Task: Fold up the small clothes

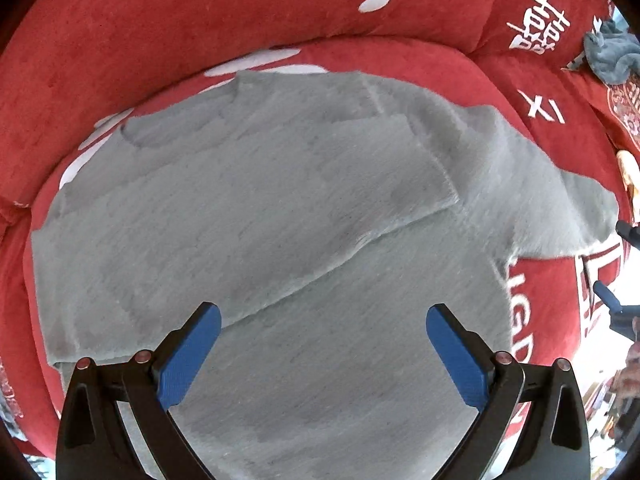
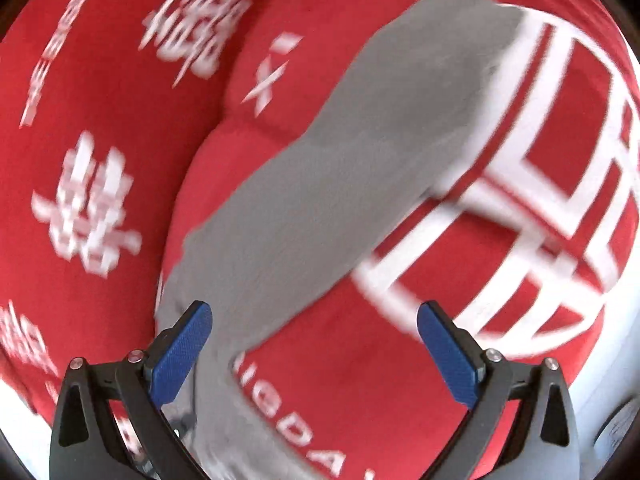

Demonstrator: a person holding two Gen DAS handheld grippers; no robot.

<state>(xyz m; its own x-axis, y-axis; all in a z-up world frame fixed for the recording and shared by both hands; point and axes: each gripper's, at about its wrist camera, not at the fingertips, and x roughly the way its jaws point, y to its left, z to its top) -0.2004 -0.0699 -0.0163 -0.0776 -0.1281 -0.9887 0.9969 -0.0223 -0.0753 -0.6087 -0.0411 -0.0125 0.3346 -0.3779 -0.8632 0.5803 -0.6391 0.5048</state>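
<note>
Grey garment (image 1: 280,200) flat on red cushion (image 1: 120,40) | left gripper (image 1: 324,316) released | right gripper (image 2: 314,312) released

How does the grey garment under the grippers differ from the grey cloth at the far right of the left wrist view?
The grey garment lies spread flat with one sleeve folded across it; the grey cloth is bunched in a heap. The garment is light grey and fills the view; the cloth is darker, bluish and looks small. Both rest on the red cover.
</note>
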